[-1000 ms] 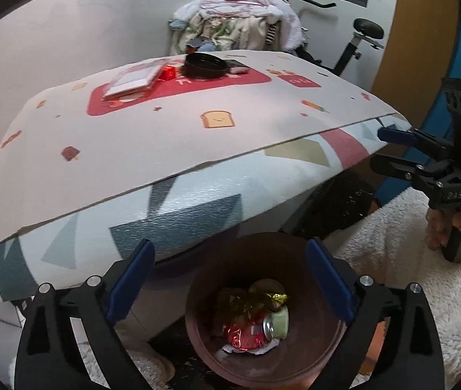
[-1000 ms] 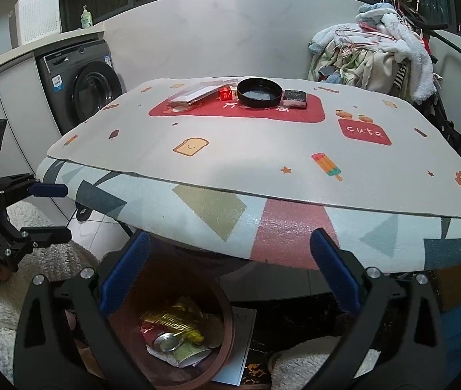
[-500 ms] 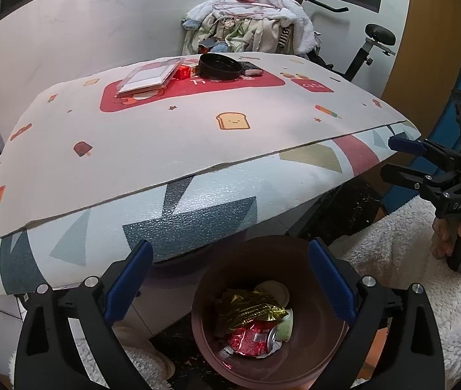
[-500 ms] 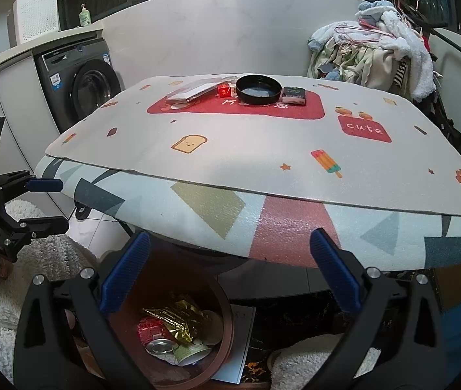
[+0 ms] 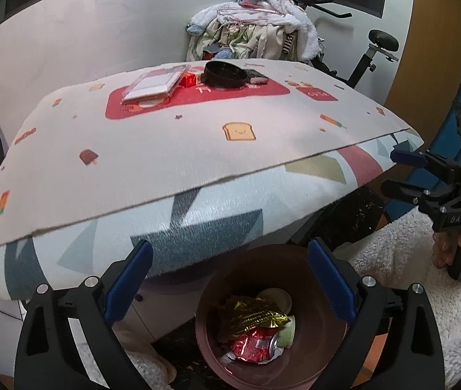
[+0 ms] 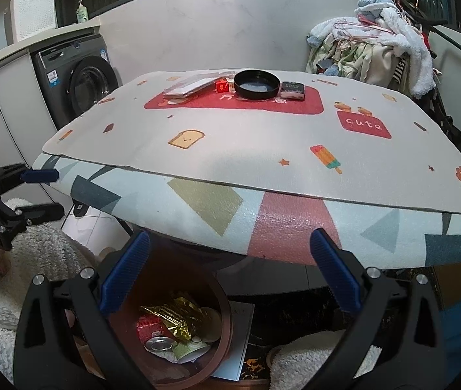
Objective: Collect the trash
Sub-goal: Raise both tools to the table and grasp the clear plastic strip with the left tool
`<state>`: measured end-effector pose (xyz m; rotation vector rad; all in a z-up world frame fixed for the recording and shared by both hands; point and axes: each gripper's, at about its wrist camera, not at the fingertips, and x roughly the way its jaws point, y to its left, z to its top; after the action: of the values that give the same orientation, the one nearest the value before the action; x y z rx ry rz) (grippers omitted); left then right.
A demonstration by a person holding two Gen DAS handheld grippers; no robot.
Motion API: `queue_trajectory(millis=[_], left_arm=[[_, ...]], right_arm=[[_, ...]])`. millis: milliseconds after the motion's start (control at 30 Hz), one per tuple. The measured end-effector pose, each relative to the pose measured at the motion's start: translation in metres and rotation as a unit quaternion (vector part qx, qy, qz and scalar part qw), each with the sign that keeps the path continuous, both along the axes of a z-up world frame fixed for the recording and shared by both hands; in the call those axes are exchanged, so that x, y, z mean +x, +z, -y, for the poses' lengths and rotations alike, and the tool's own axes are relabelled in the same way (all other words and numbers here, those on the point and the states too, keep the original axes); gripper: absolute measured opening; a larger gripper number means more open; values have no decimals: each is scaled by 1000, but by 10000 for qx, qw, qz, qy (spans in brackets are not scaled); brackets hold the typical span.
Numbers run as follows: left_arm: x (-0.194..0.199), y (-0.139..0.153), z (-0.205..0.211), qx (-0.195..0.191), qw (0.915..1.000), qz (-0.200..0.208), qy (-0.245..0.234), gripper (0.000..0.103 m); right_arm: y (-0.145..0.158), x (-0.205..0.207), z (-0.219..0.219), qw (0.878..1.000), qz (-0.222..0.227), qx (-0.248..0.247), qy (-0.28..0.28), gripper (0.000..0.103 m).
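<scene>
A brown round bin [image 5: 321, 347] stands on the floor under the near edge of the table [image 5: 171, 149]. Inside it lie a gold foil wrapper [image 5: 256, 312], a crushed red can [image 5: 256, 344] and a pale cup [image 5: 287, 326]. The same bin [image 6: 225, 321] shows in the right wrist view with the gold wrapper [image 6: 171, 315] and the can [image 6: 155, 344]. My left gripper [image 5: 230, 279] hangs open above the bin with nothing held. My right gripper [image 6: 230, 269] is open too and holds nothing; it stands right of the bin.
On the far part of the table sit a black round dish [image 6: 256, 84], a small red box [image 6: 221, 86], a flat clear case [image 6: 194, 86] and a dark packet [image 6: 292, 90]. A washing machine [image 6: 80, 81] stands left, a laundry pile [image 6: 373, 48] at the back right.
Both views have tilted up and drawn back slightly, so the table shows more from above. The trash in the bin lies as before. Both grippers stay open.
</scene>
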<state>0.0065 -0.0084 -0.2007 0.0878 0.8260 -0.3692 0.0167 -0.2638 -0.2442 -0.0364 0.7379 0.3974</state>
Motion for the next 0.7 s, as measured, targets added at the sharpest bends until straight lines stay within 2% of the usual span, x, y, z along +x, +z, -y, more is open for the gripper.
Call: queue_trajectory(millis=[100, 267, 500, 700], left_arm=[[8, 9, -2, 29, 9999, 113, -102, 94], [41, 32, -6, 353, 9987, 363, -34, 94], [135, 51, 8, 1234, 9890, 805, 113, 94], [231, 34, 28, 1851, 9802, 626, 315, 94]], right_arm=[[1, 7, 1, 9999, -120, 35, -46, 97], [10, 25, 6, 9995, -159, 139, -227, 97], [35, 74, -1, 9997, -84, 48, -238, 97], [43, 127, 0, 9992, -178, 146, -322, 97]])
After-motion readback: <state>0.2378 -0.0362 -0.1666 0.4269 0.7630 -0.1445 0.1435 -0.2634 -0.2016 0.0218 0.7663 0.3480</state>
